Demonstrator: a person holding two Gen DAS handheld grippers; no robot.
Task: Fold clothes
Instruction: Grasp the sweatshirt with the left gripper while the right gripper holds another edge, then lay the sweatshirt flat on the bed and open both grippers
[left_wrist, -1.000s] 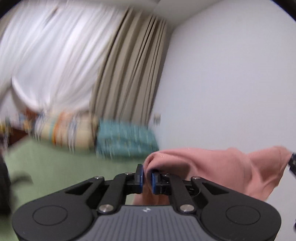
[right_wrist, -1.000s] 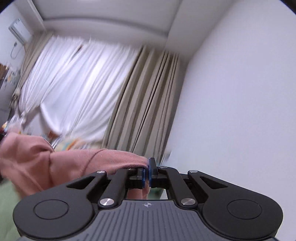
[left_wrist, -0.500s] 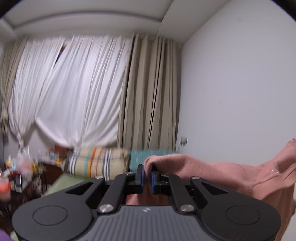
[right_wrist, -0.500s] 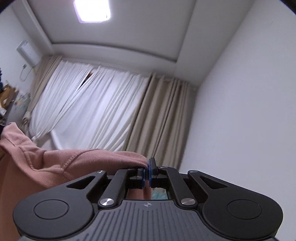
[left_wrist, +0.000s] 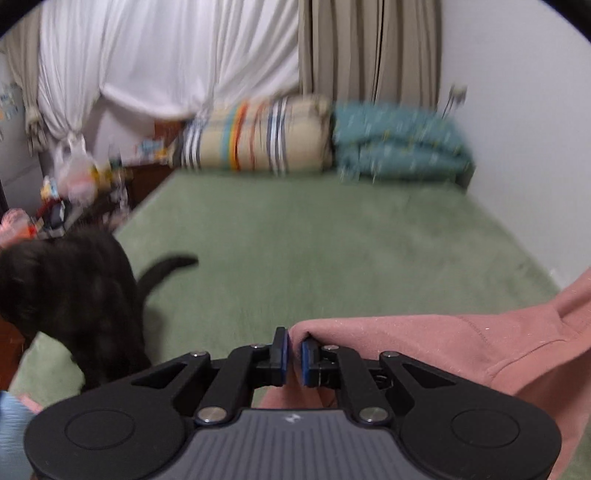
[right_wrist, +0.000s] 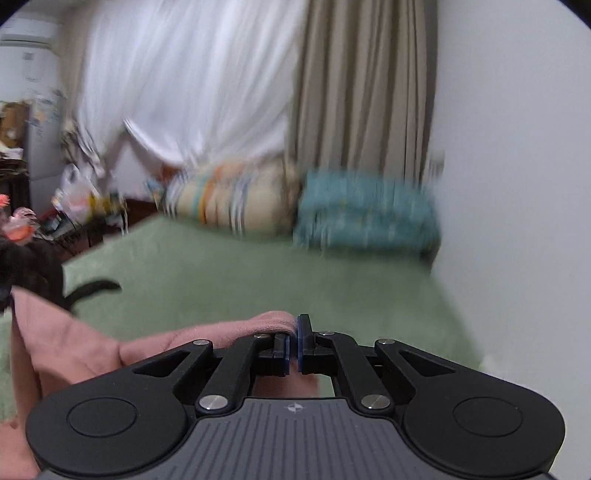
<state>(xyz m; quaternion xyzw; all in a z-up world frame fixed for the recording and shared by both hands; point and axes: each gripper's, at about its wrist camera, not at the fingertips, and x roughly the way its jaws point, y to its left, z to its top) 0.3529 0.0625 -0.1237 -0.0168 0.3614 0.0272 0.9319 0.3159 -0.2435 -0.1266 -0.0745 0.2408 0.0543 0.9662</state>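
Observation:
A pink garment (left_wrist: 461, 343) hangs stretched between my two grippers above a green bed cover (left_wrist: 314, 251). My left gripper (left_wrist: 292, 345) is shut on one pinched edge of it, and the cloth runs off to the right. In the right wrist view the same pink garment (right_wrist: 110, 350) trails to the left, with my right gripper (right_wrist: 294, 341) shut on its other edge. Both grippers point down toward the bed. The lower part of the garment is hidden under the gripper bodies.
A dark garment (left_wrist: 70, 295) lies in a heap at the bed's left edge. A striped pillow (left_wrist: 258, 136) and a teal folded blanket (left_wrist: 399, 147) sit at the head of the bed. A white wall (left_wrist: 524, 147) borders the right side. Cluttered items (left_wrist: 66, 184) stand at far left.
Both grippers have tipped down from facing the curtains and ceiling to facing the bed, carrying the pink garment with them. The grips have not changed.

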